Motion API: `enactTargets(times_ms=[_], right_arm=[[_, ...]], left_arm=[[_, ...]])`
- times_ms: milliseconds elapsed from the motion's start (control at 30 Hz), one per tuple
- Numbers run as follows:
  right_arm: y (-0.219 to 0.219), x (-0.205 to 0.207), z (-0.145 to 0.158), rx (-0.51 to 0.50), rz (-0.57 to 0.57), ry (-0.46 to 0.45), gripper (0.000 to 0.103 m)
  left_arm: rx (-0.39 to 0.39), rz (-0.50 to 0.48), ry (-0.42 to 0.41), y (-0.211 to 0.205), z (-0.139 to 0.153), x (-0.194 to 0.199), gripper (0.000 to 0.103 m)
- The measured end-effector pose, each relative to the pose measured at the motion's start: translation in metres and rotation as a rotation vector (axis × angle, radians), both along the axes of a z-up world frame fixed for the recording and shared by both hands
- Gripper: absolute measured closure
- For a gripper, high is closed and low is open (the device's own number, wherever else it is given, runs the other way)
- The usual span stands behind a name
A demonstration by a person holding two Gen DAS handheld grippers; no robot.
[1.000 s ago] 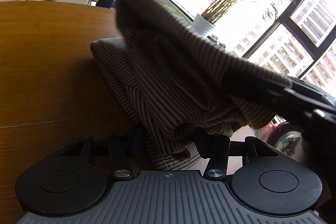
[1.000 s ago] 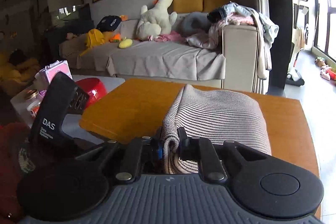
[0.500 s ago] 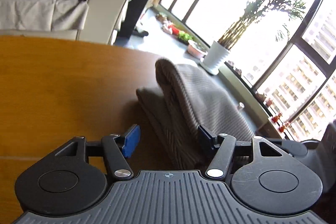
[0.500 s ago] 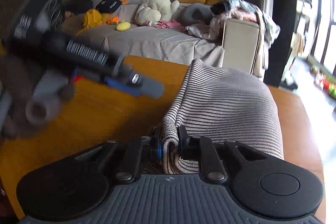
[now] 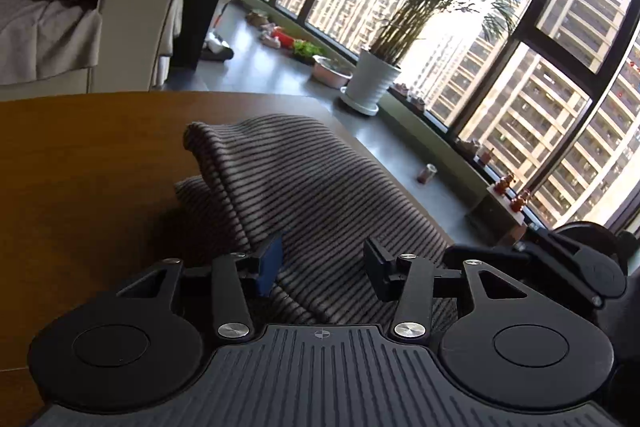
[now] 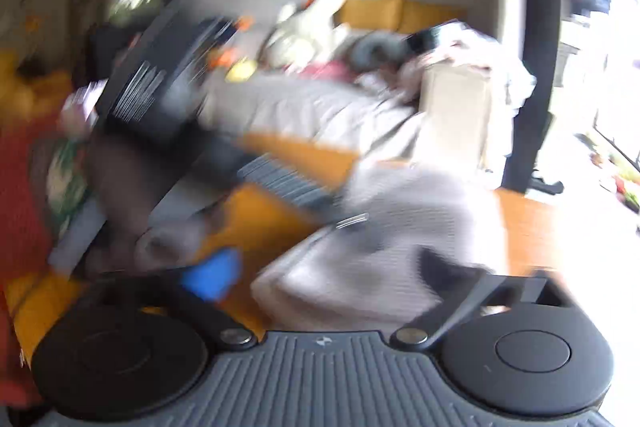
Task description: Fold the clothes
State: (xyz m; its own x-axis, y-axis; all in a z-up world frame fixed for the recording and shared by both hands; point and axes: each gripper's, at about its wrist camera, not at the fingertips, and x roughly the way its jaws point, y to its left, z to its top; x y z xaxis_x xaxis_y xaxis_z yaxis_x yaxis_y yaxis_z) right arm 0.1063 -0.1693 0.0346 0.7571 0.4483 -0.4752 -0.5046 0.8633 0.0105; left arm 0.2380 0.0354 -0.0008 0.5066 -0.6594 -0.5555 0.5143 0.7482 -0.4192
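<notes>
On the left we see the smooth wooden table [image 5: 80, 163], and on it the ribbed, striped sweater [image 5: 304, 187] folded into a soft hump near the table's window-side edge, with our left gripper [image 5: 324, 265] spread wide over its near end, gripping nothing. The left view alone shows the potted palm [image 5: 376, 79] by the window. The right view, badly blurred, alone shows the sofa [image 6: 320, 107]; there our right gripper [image 6: 332, 273] also stands released, the sweater's pale fold between its fingers.
</notes>
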Motion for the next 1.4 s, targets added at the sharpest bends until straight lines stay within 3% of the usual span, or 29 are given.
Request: enactTargets(times_ms=[100, 267, 367, 467, 500, 567, 667, 767, 867, 933, 1133, 1200, 1267, 1333, 1400], right_arm=[[-0.04, 0.012, 0.014, 0.119, -0.112, 0.026, 0.0], [-0.084, 0.053, -0.022, 0.278, -0.373, 0.255, 0.0], [-0.1, 0.066, -0.051, 0.48, -0.32, 0.365, 0.0], [-0.104, 0.079, -0.073, 0.603, -0.294, 0.462, 0.0], [-0.1, 0.08, -0.073, 0.576, -0.286, 0.456, 0.001], [-0.088, 0.081, -0.069, 0.5, -0.269, 0.44, 0.025], [-0.062, 0.065, -0.036, 0.355, -0.184, 0.293, 0.038], [-0.04, 0.05, -0.016, 0.21, -0.089, 0.186, 0.038], [-0.034, 0.055, -0.024, 0.112, -0.145, 0.209, 0.038], [-0.039, 0.058, -0.033, 0.124, -0.194, 0.242, 0.038], [-0.035, 0.053, -0.037, 0.094, -0.23, 0.207, 0.037], [-0.032, 0.047, -0.037, 0.064, -0.234, 0.18, 0.036], [-0.029, 0.043, -0.034, 0.027, -0.232, 0.151, 0.033], [-0.027, 0.039, -0.028, -0.029, -0.233, 0.104, 0.027], [-0.02, 0.029, -0.016, -0.108, -0.241, 0.0, 0.027]], left_arm=[[0.012, 0.002, -0.008, 0.002, -0.003, -0.003, 0.053], [0.028, 0.011, -0.032, -0.001, -0.003, -0.009, 0.052], [0.037, 0.008, -0.038, -0.001, -0.003, -0.012, 0.052], [0.033, 0.01, -0.034, 0.001, -0.004, -0.013, 0.052], [0.033, 0.009, -0.034, 0.002, -0.004, -0.013, 0.052], [0.038, 0.011, -0.034, 0.002, -0.004, -0.013, 0.052], [0.051, 0.021, -0.039, 0.007, -0.005, -0.017, 0.051], [0.028, 0.032, -0.018, 0.018, -0.008, -0.019, 0.049], [0.033, 0.046, 0.015, 0.025, -0.012, -0.016, 0.036], [0.011, 0.059, 0.037, 0.03, -0.011, -0.014, 0.04], [-0.071, 0.068, -0.14, 0.028, 0.041, -0.008, 0.041], [-0.078, 0.06, -0.164, 0.019, 0.049, 0.004, 0.041], [-0.022, 0.062, -0.125, 0.005, 0.037, 0.022, 0.042], [0.048, 0.067, -0.073, -0.007, 0.019, 0.039, 0.049], [0.092, 0.072, -0.049, -0.011, 0.003, 0.044, 0.049]])
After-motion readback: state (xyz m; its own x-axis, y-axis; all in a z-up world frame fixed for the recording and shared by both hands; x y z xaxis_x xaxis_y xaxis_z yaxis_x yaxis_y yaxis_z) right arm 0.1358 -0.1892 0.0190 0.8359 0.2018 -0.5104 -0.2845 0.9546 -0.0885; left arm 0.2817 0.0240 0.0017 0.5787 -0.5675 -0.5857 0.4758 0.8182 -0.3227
